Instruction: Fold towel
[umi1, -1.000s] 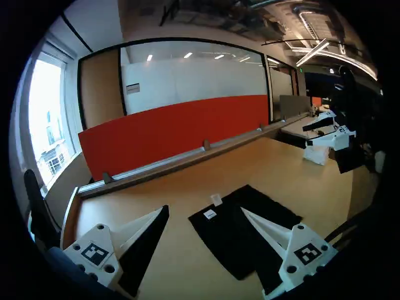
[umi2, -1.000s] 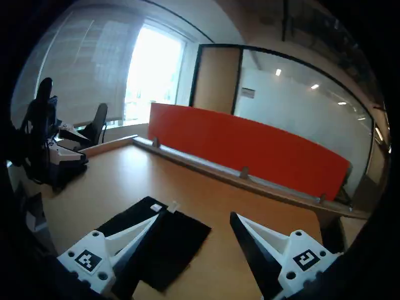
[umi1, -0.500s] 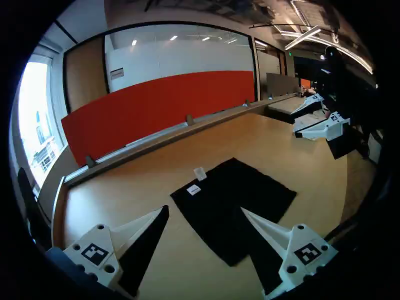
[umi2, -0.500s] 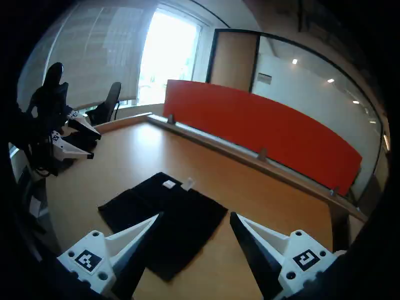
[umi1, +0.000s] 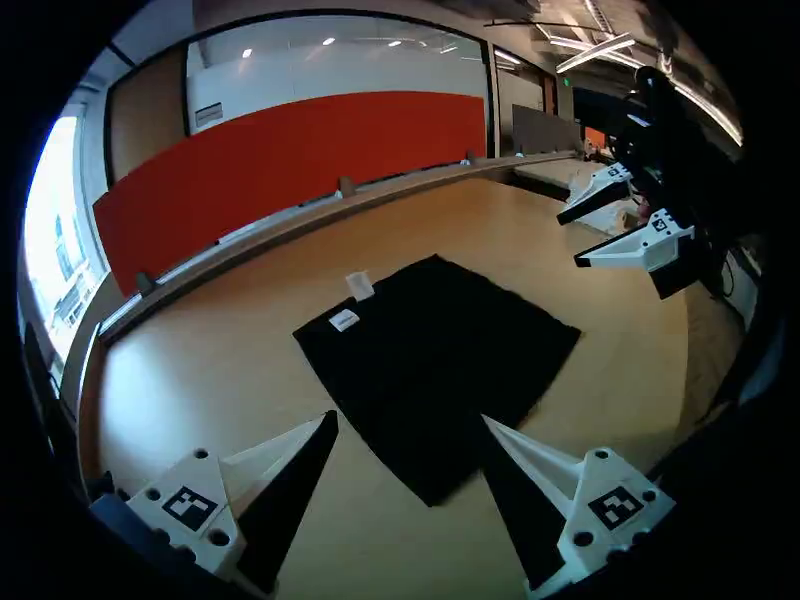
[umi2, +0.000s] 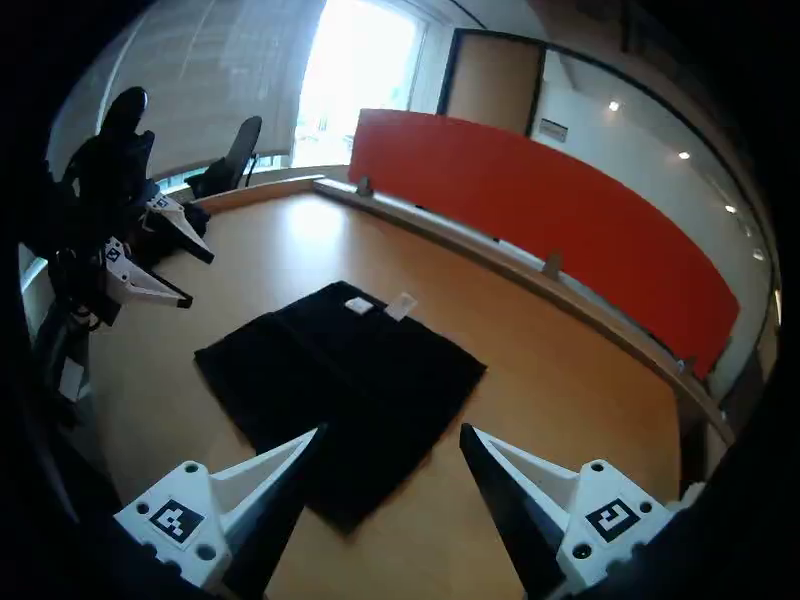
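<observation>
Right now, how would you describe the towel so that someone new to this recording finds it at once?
Start at the long red partition along the far edge of the wooden desk. In front of it, flat on the middle of the desk, lies the towel. It is a black cloth, with two small white tags at its edge nearest the partition.

The towel (umi1: 440, 350) is black cloth, matt and dull; the surface (umi1: 200, 370) is smooth and wood-toned, with a soft sheen; the left claw (umi1: 408, 417) and right claw (umi2: 391, 429) look like matt white plastic with black inner faces; the far red panel (umi1: 300, 150) is matt.
</observation>
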